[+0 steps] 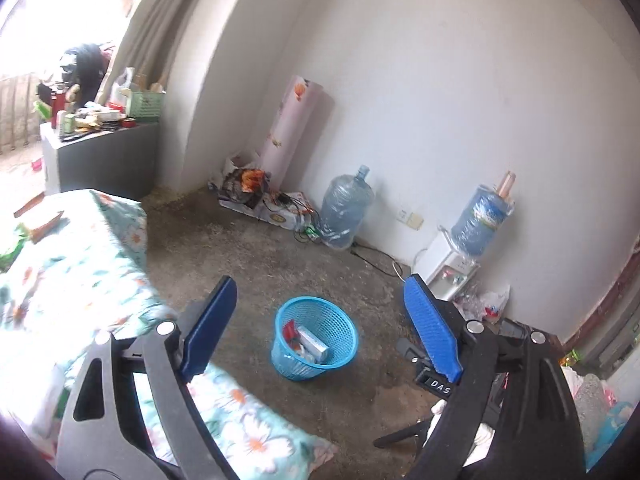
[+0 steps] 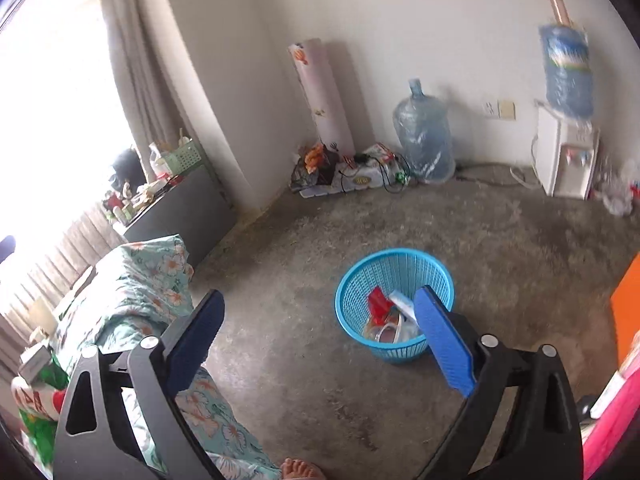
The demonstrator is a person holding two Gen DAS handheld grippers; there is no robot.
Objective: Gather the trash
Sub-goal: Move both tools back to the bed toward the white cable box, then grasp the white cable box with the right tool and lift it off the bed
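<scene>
On the floor, blue basket point(image 1: 316, 338) holds collected wrappers point(image 2: 386, 312); left tool point(image 1: 318, 322) and right tool point(image 2: 320, 338) both wide open, empty; litter remains on bed point(image 1: 72, 264).

Left gripper point(image 1: 316, 300) was wide open, empty. Blue basket point(image 1: 320, 344) with trash point(image 1: 308, 340) sat on floor point(image 1: 248, 248) at 6 o'clock; bed point(image 1: 72, 264) at 9.
</scene>
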